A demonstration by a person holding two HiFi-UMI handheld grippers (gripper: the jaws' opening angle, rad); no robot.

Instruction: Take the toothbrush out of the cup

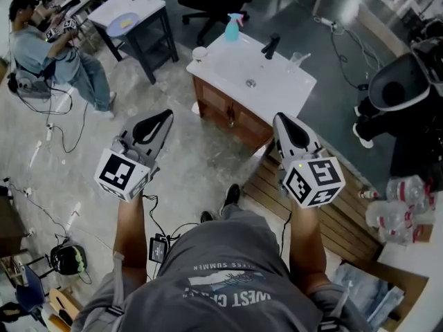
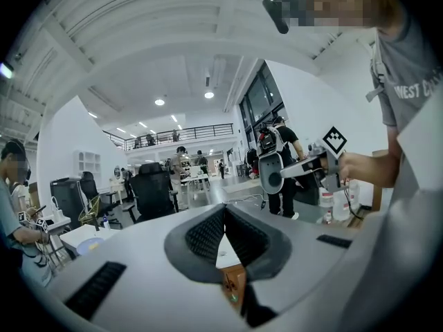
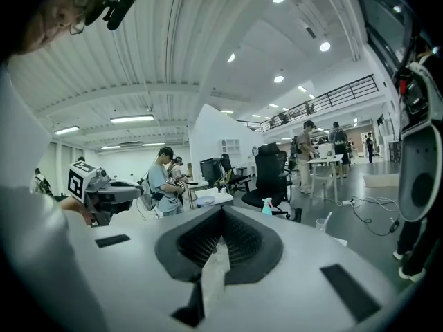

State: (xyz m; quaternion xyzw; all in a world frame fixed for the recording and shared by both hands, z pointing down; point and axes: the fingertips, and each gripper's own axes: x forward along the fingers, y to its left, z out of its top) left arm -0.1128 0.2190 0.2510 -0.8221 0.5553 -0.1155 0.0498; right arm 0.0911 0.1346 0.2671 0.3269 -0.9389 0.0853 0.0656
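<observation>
1. Clear and thin-walled, the cup stands at the far right of the white sink counter, close to its right edge, right of the black faucet. A blue spray bottle stands at the counter's far left.
2. The toothbrush is inside that cup. Only the right gripper view shows it at all clearly, as a pale stick rising above the rim.
3. Its long axis is close to upright, and the upper end leans to the right in that view. Whether bristles or handle is on top is too small to tell.
4. The left gripper and the right gripper are both held out level, well short of the counter on its near side. Each has its pads pressed together with nothing between them.
5. Risk, as I judge it: the cup looks light and sits near an edge. A pull that goes sideways and not along the brush's lean could drag the rim, tip the cup or push it off the right side.
6. The jaws must part before reaching the brush. Arriving closed would simply knock the brush or the cup.
7. The exposed part of the brush is short and slim, so a grip taken too low could hit the rim, and a grip at the very tip could slip.
8. Steadying the cup with the left gripper would help, but the faucet stands just left of the cup and narrows that approach.
</observation>
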